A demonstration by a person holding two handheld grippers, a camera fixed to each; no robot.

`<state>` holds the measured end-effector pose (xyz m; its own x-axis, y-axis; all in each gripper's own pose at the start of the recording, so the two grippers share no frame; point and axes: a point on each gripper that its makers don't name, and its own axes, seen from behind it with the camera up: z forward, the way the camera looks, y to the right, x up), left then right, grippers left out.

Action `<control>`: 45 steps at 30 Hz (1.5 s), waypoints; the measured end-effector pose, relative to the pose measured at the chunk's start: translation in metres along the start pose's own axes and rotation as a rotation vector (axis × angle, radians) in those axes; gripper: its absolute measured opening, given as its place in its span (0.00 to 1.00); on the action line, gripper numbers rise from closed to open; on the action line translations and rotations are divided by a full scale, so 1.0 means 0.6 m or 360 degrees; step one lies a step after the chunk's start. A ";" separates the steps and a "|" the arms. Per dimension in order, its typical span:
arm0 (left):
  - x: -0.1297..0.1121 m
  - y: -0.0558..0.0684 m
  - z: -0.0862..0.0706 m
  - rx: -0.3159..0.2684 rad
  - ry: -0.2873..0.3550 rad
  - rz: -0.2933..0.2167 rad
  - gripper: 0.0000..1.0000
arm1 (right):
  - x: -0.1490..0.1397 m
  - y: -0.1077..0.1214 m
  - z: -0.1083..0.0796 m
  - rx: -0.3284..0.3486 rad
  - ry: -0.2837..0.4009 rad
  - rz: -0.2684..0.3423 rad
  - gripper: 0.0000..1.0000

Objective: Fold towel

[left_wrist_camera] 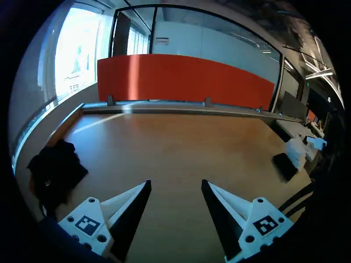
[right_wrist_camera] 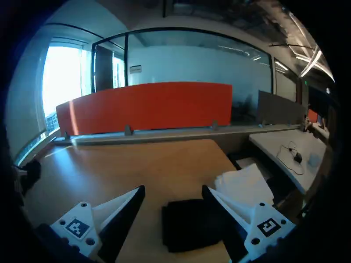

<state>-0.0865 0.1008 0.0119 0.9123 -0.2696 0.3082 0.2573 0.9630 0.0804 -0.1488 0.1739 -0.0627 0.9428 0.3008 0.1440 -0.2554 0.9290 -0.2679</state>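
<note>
Left gripper (left_wrist_camera: 176, 187) and right gripper (right_wrist_camera: 173, 192) gape — black towel (right_wrist_camera: 184, 225) lies near the right.

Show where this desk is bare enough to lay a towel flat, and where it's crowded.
The middle of the wooden desk is bare, from the orange divider down to the left gripper. Crowded: a black heap at its window-side edge, and a folded black cloth beside a white stack at the opposite edge.
</note>
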 end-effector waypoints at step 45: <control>0.133 -0.095 0.002 0.0128 0.0608 0.0021 0.84 | 0.141 -0.297 0.016 0.0011 0.0462 -0.0206 1.00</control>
<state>-0.0291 0.0242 0.0331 0.9721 -0.2253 -0.0645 0.2329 0.9597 0.1573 -0.0254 0.0358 0.0065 0.9891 0.1066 -0.1018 -0.1298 0.9573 -0.2582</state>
